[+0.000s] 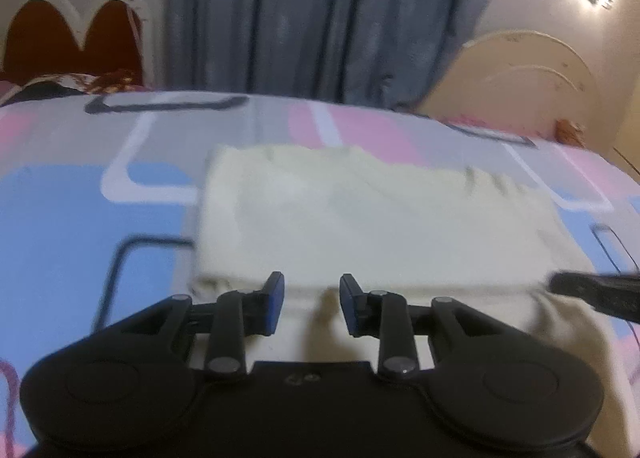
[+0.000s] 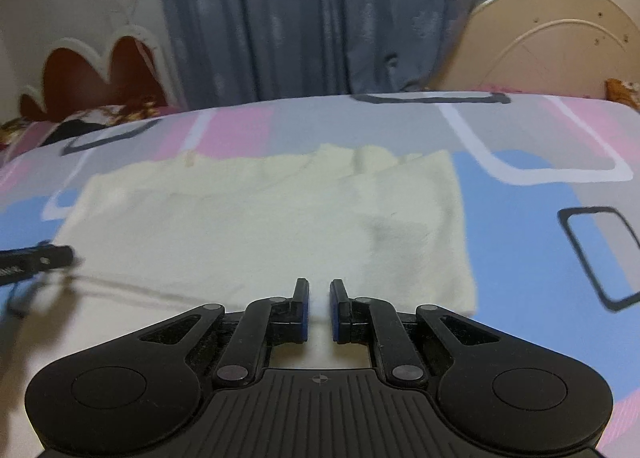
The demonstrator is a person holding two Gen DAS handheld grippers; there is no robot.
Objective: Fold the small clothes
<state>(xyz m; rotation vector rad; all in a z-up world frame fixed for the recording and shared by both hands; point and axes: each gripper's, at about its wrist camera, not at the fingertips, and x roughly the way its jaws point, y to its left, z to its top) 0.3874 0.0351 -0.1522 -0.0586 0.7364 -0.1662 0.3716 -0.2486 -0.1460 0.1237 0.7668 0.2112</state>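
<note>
A pale cream garment lies folded flat on the bed, also in the right wrist view. My left gripper is open and empty, low over the garment's near edge toward its left part. My right gripper is open with a narrow gap between its jaws, empty, over the near edge toward the garment's right part. The right gripper's tip shows at the right edge of the left wrist view. The left gripper's tip shows at the left edge of the right wrist view.
The bed sheet has pink, blue and grey blocks. Grey curtains hang behind the bed. A cream headboard stands at the right, a red scalloped shape at the left with a patterned pillow.
</note>
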